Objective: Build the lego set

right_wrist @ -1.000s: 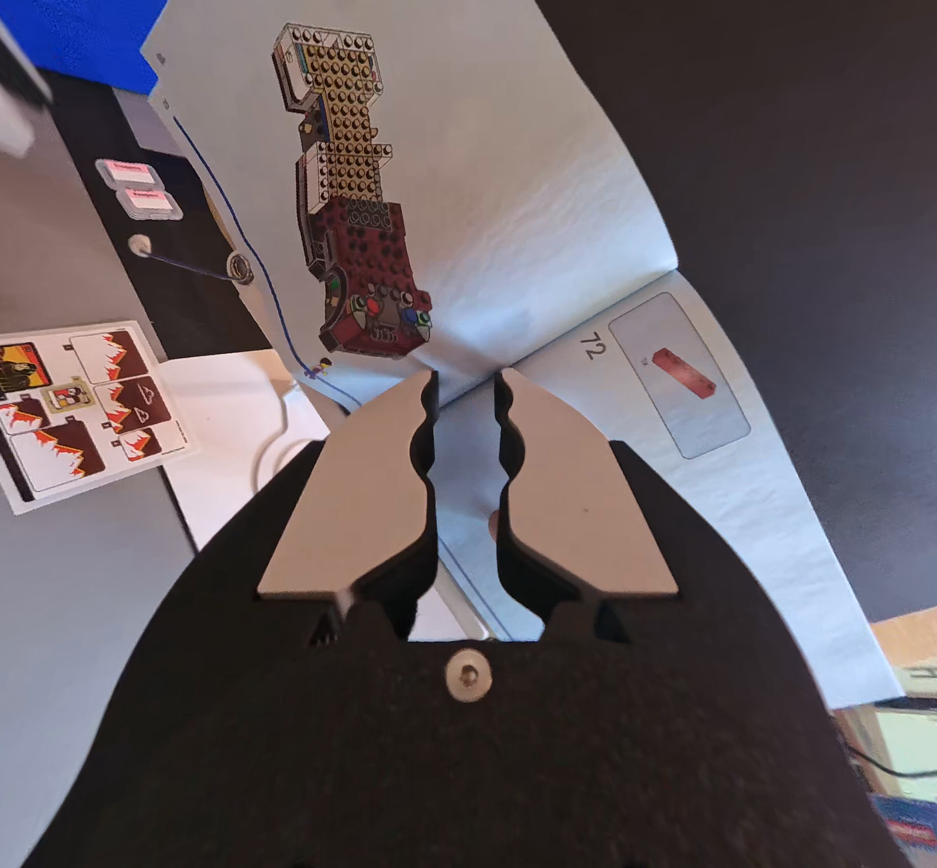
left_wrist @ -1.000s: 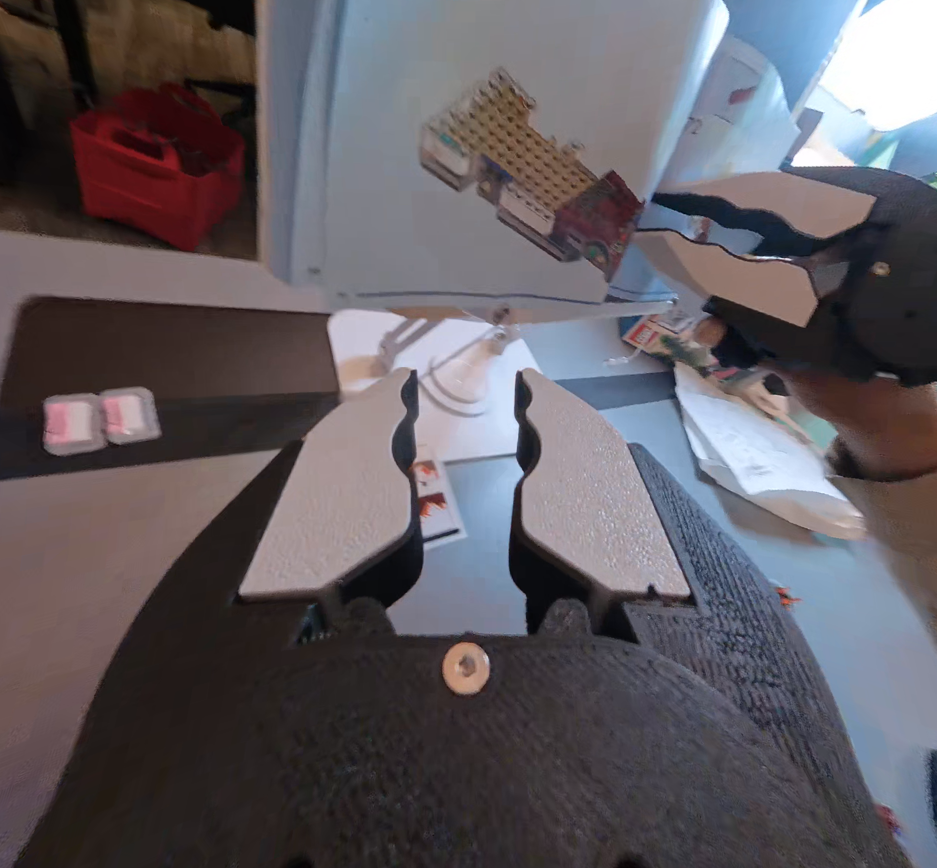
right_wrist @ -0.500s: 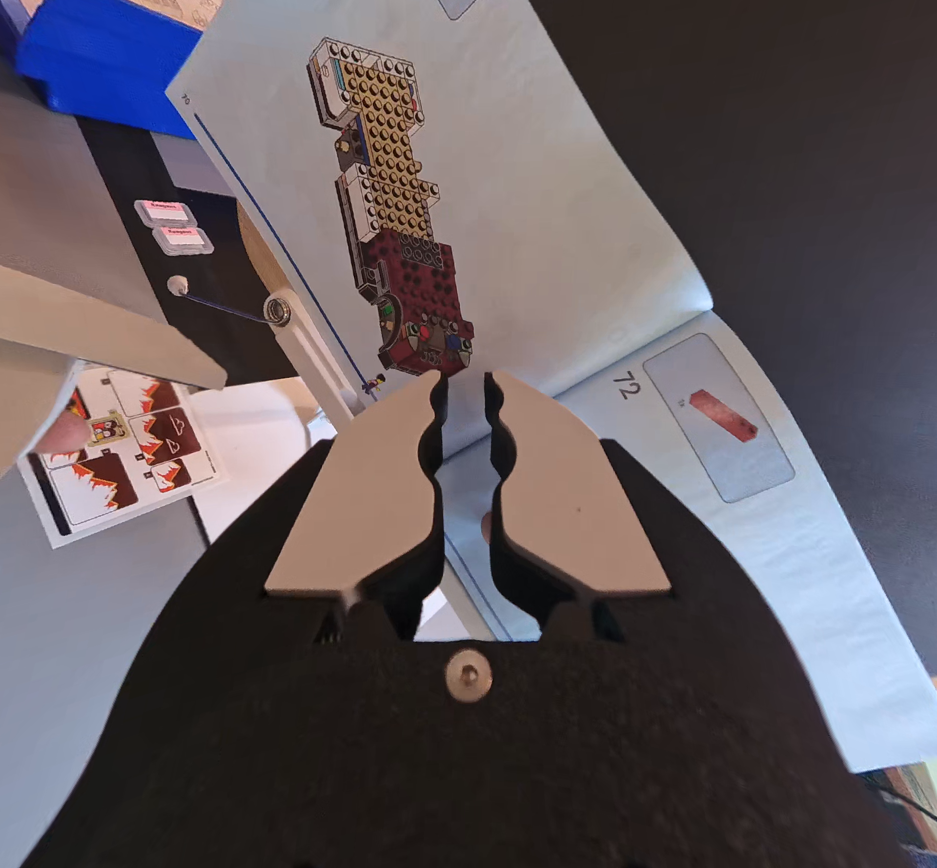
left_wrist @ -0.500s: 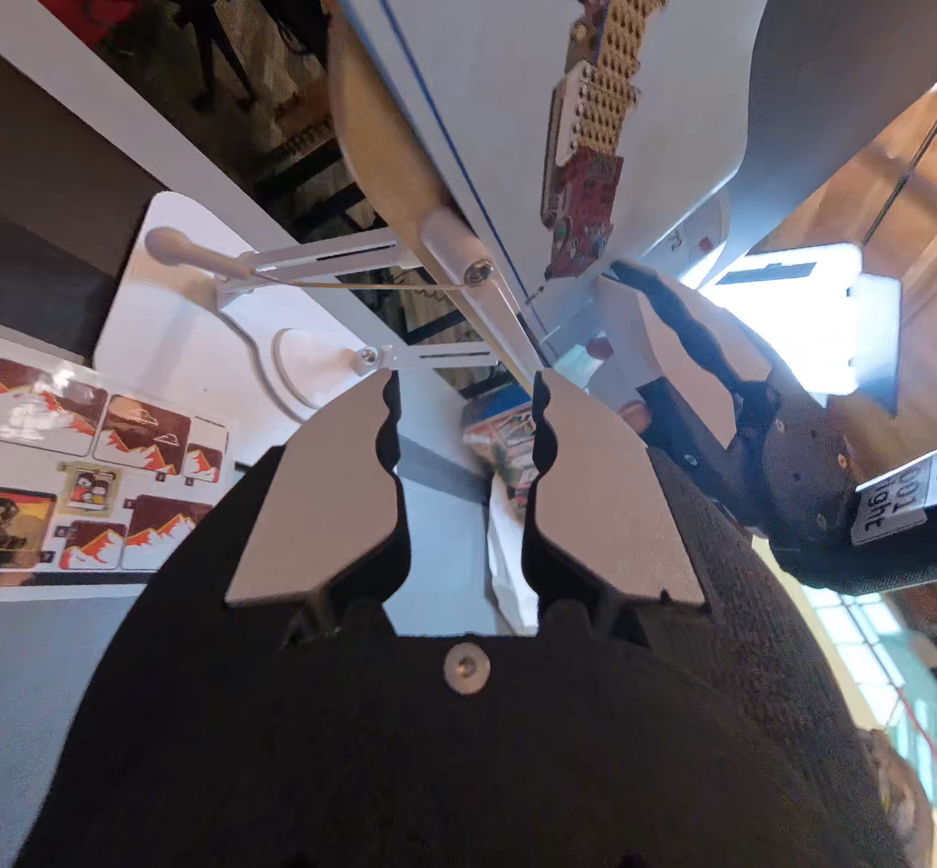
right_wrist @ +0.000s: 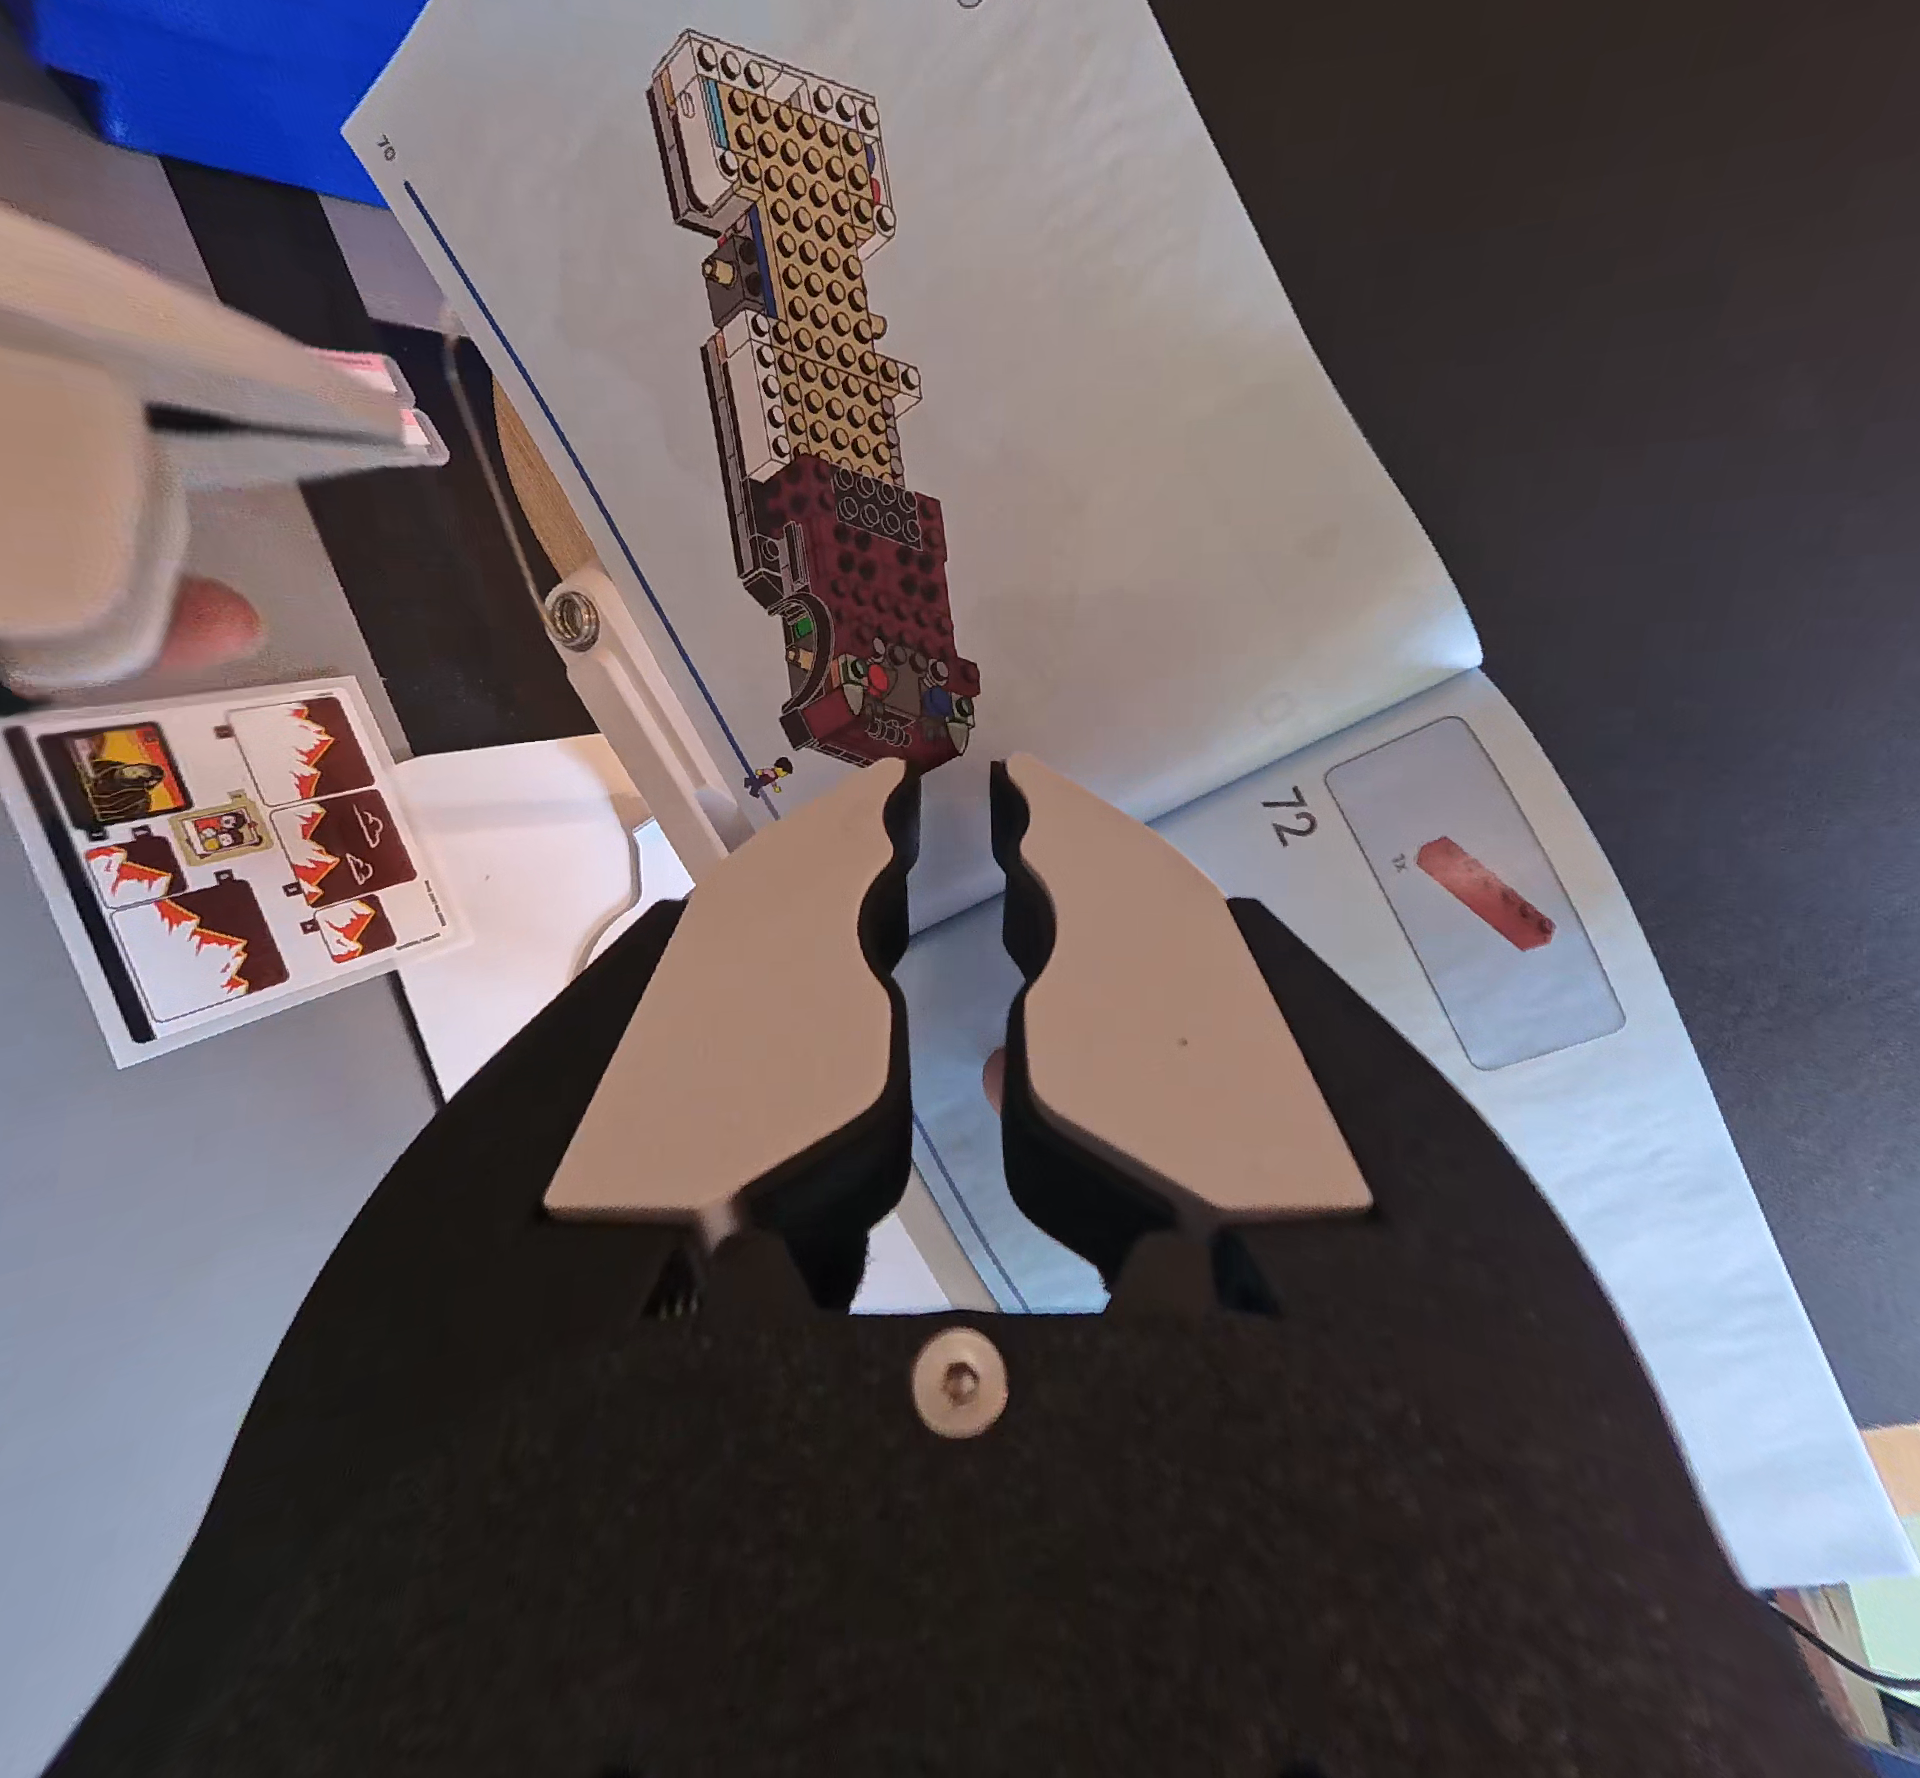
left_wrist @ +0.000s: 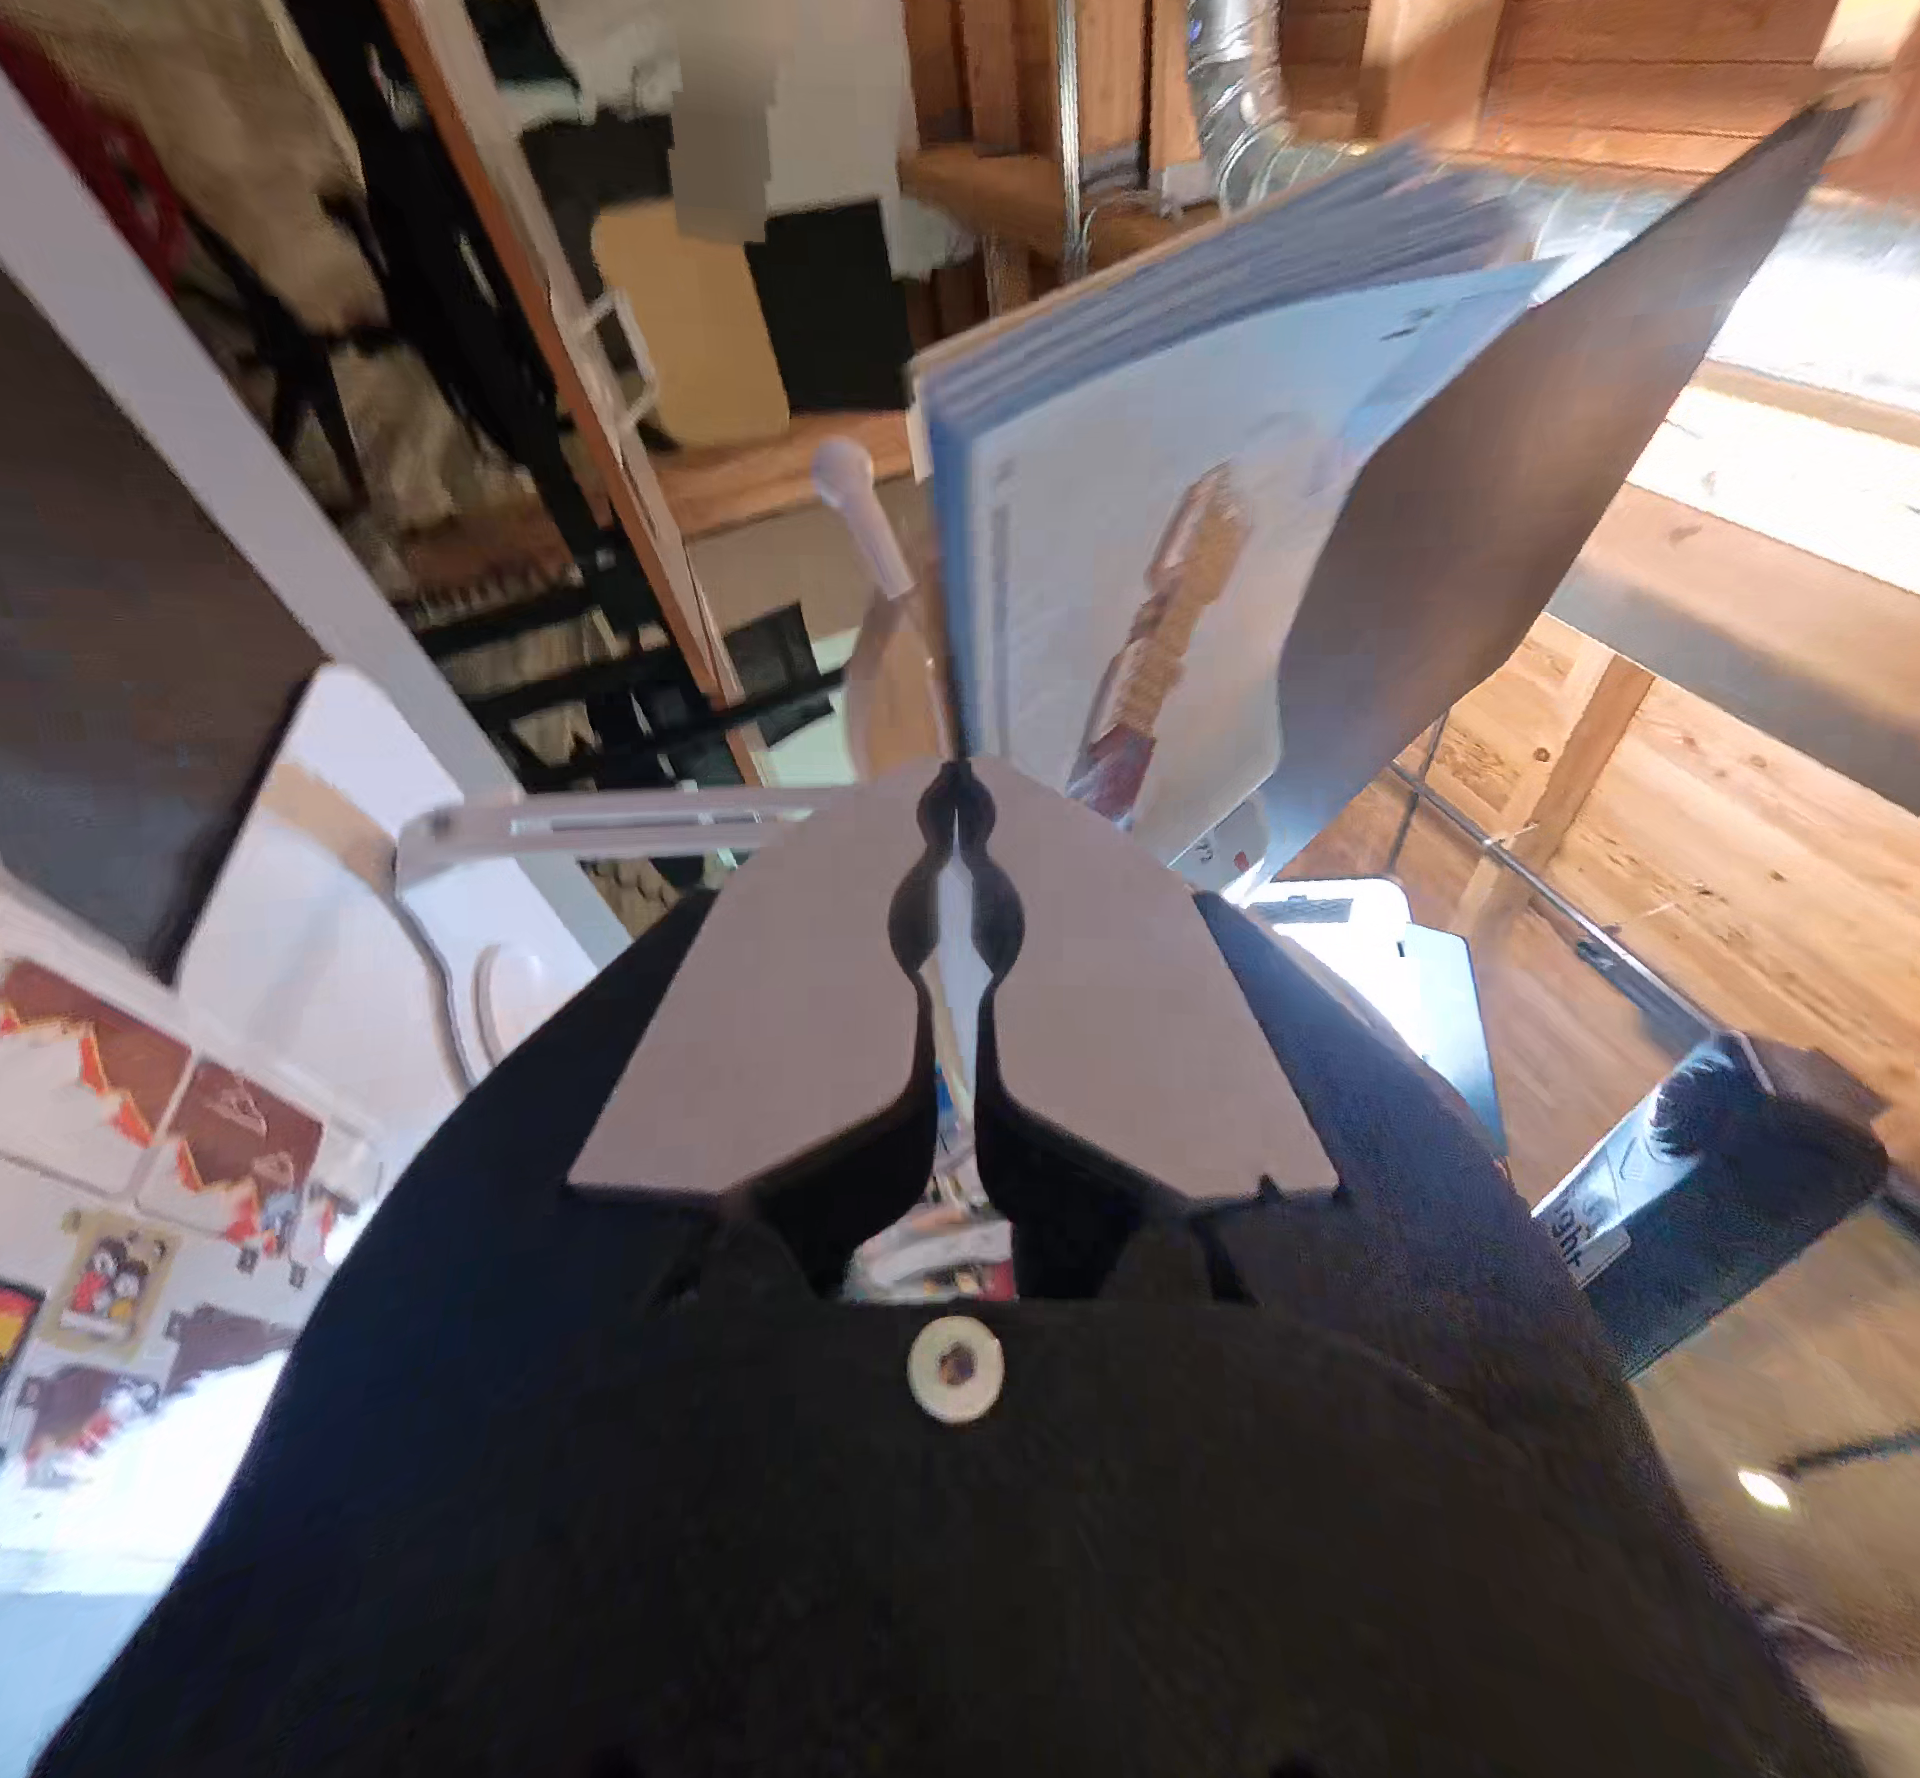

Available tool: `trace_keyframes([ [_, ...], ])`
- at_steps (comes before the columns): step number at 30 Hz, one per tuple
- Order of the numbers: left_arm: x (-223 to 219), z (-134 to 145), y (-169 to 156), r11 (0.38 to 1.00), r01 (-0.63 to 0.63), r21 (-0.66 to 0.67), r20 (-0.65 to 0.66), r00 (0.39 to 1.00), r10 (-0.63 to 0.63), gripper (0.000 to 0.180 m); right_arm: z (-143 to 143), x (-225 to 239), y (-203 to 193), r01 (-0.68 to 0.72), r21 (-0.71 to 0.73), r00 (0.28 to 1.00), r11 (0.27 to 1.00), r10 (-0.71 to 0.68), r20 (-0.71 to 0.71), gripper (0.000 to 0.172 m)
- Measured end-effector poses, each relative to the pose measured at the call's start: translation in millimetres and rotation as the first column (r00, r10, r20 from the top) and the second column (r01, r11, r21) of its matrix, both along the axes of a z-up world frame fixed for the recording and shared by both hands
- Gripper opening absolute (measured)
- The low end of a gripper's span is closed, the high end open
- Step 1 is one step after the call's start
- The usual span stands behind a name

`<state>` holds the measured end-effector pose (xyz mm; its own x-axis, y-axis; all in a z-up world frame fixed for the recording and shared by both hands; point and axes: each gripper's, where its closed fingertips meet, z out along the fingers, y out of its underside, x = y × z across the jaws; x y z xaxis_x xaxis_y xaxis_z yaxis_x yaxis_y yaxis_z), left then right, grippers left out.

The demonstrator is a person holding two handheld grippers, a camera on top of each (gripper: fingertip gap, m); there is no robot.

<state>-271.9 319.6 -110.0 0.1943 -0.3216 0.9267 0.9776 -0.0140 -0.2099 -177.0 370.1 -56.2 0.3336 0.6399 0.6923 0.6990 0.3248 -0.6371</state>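
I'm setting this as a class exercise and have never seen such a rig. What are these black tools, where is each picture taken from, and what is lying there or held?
A person holds two hand grippers, each with a camera looking along its two grey fingers. The left gripper is shut right at the edge of an open instruction booklet propped on a white stand. Whether it pinches a page or the stand's wire, I cannot tell. The right gripper points at the booklet, fingers apart. A sticker sheet and a blue box lie on the table.
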Motion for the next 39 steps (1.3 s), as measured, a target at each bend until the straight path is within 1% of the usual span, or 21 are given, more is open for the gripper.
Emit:
trace_keyframes([
  [2, -2, 17, -9, 0.999, -0.047, 0.010, -0.119, 0.992, 0.047, 0.000, 0, -1, 2, 0.006, -0.009, 1.000, 1.000, -0.006, -0.008, 0.012],
  [5, 12, 46, -16, 0.997, -0.078, -0.010, -0.393, 0.917, 0.068, 0.000, -3, -5, 2, 0.006, -0.038, 1.000, 0.999, -0.007, -0.009, 0.010],
  [8, 1, 36, -20, 0.978, -0.159, -0.132, -0.451, 0.889, 0.083, 0.000, -4, -6, 2, 0.016, -0.028, 1.000, 0.999, -0.016, -0.004, 0.009],
  [10, 7, 17, -23, 0.978, -0.104, -0.182, -0.366, 0.930, 0.031, 0.008, -4, -6, 2, 0.015, -0.023, 1.000, 1.000, -0.015, -0.004, 0.009],
  [11, 15, 8, -23, 0.981, -0.037, -0.192, -0.277, 0.961, -0.018, 0.028, -3, -6, 2, 0.014, -0.022, 1.000, 1.000, -0.014, -0.004, 0.009],
  [12, 20, 0, -22, 0.981, 0.005, -0.195, -0.197, 0.979, -0.044, 0.038, -4, -6, 2, 0.014, -0.022, 1.000, 1.000, -0.014, -0.003, 0.009],
  [14, 24, -16, -15, 0.975, 0.037, -0.218, -0.106, 0.992, -0.061, 0.062, -4, -6, 2, 0.015, -0.023, 1.000, 1.000, -0.015, 0.004, 0.010],
  [17, 18, -24, 5, 0.980, 0.088, -0.177, 0.112, 0.991, -0.069, 0.075, -4, -5, 1, 0.017, -0.018, 1.000, 1.000, -0.017, 0.018, 0.010],
  [18, 12, -24, 12, 0.984, 0.083, -0.156, 0.146, 0.987, -0.061, 0.070, -4, -5, 1, 0.019, -0.017, 1.000, 1.000, -0.019, 0.020, 0.010],
  [21, 5, -11, 20, 0.993, 0.117, -0.028, 0.188, 0.976, -0.109, 0.003, -4, -5, 2, 0.028, -0.013, 0.999, 1.000, -0.027, 0.027, 0.010],
  [22, 4, -2, 15, 0.995, 0.095, -0.003, 0.144, 0.985, -0.094, 0.000, -4, -5, 3, 0.030, -0.013, 0.999, 0.999, -0.030, 0.027, 0.009],
  [25, 13, 7, 0, 0.998, 0.007, -0.063, -0.063, 0.998, -0.011, 0.001, -4, -5, 5, 0.037, -0.020, 0.999, 0.999, -0.037, 0.018, 0.006],
  [27, 22, 17, -3, 0.997, -0.035, -0.070, -0.284, 0.959, 0.014, 0.001, -4, -3, 5, 0.042, -0.030, 0.999, 0.999, -0.042, 0.001, 0.003],
  [28, 29, 26, -2, 0.996, -0.064, -0.070, -0.444, 0.896, 0.026, 0.000, -4, -2, 6, 0.041, -0.038, 0.999, 0.998, -0.041, -0.010, 0.003],
  [29, 36, 35, 2, 0.992, -0.100, -0.072, -0.624, 0.781, 0.034, 0.001, -4, -1, 5, 0.034, -0.050, 0.999, 0.998, -0.036, -0.026, 0.004],
  [31, 52, 46, 11, 0.984, -0.161, -0.077, -0.891, 0.453, 0.005, 0.000, -6, -2, 3, 0.009, -0.082, 0.999, 0.997, -0.013, -0.050, 0.006],
  [33, 66, 47, 20, 0.977, -0.200, -0.075, -0.990, 0.132, -0.049, 0.000, -6, -3, 1, -0.011, -0.101, 0.998, 0.995, 0.004, -0.064, 0.006],
  [36, 88, 37, 31, 0.981, -0.183, -0.066, -0.960, -0.257, -0.113, 0.001, -9, -5, -2, -0.042, -0.153, 0.995, 0.987, 0.028, -0.092, 0.003],
  [37, 87, 36, 33, 0.981, -0.191, -0.032, -0.930, -0.353, -0.099, 0.000, -10, -4, -4, -0.061, -0.165, 0.994, 0.984, 0.046, -0.096, 0.003],
  [38, 88, 35, 33, 0.985, -0.171, -0.020, -0.912, -0.400, -0.088, 0.000, -11, -2, -7, -0.090, -0.191, 0.991, 0.977, 0.069, -0.113, 0.005],
  [39, 89, 34, 33, 0.989, -0.144, -0.040, -0.914, -0.395, -0.095, 0.001, -10, 1, -11, -0.125, -0.225, 0.985, 0.966, 0.094, -0.144, 0.009],
])
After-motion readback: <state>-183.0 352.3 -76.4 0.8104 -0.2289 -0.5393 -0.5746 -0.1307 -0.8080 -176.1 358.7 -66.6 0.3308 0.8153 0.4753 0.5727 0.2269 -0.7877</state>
